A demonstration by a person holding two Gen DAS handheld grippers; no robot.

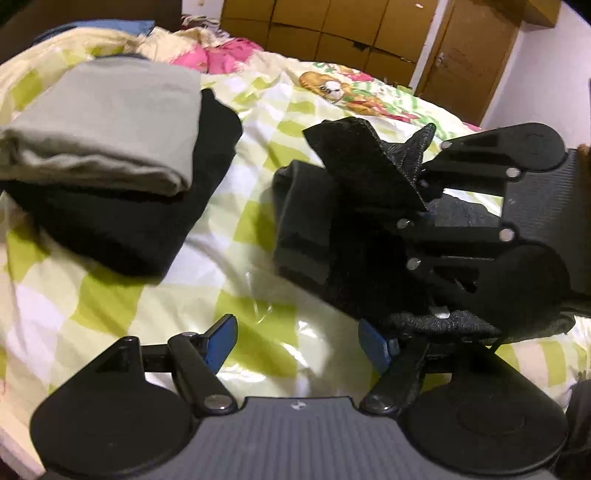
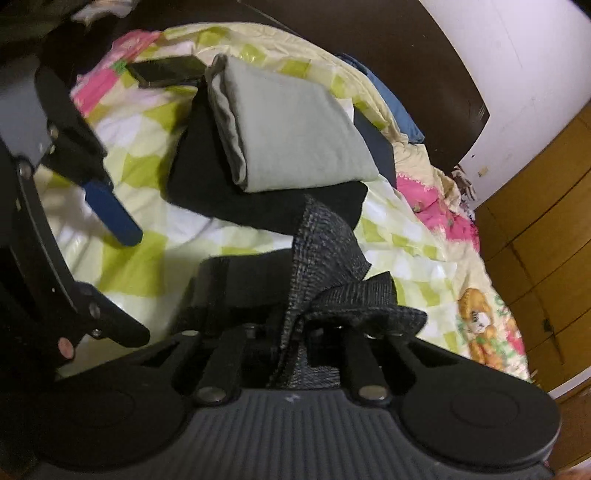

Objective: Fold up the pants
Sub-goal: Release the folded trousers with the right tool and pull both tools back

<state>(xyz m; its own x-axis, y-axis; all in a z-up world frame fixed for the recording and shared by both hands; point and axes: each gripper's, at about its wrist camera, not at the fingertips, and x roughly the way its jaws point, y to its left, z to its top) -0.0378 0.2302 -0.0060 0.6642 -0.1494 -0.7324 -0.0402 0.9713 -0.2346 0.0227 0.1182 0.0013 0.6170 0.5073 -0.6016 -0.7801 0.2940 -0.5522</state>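
Note:
The dark grey woven pants (image 1: pixel 354 166) lie bunched on the checked bedspread (image 1: pixel 251 122), with a folded part (image 1: pixel 303 221) beneath a raised flap. My right gripper (image 1: pixel 406 221) comes in from the right and is shut on that cloth. In the right wrist view the pants (image 2: pixel 325 258) rise out of my right gripper (image 2: pixel 295 332), and the fabric hides its fingertips. My left gripper (image 1: pixel 298 345) hovers just in front of the pants, open, its blue pads (image 1: pixel 221 343) wide apart over bare bedspread. My left gripper (image 2: pixel 138 286) also shows at the left of the right wrist view.
A folded grey garment (image 1: pixel 103 125) lies on a folded black one (image 1: pixel 122 221) at the left of the bed. A dark flat object (image 2: pixel 166 70) rests behind that stack. Pink bedding (image 1: pixel 229 55) lies farther back, with wooden cupboards (image 1: pixel 332 29) beyond.

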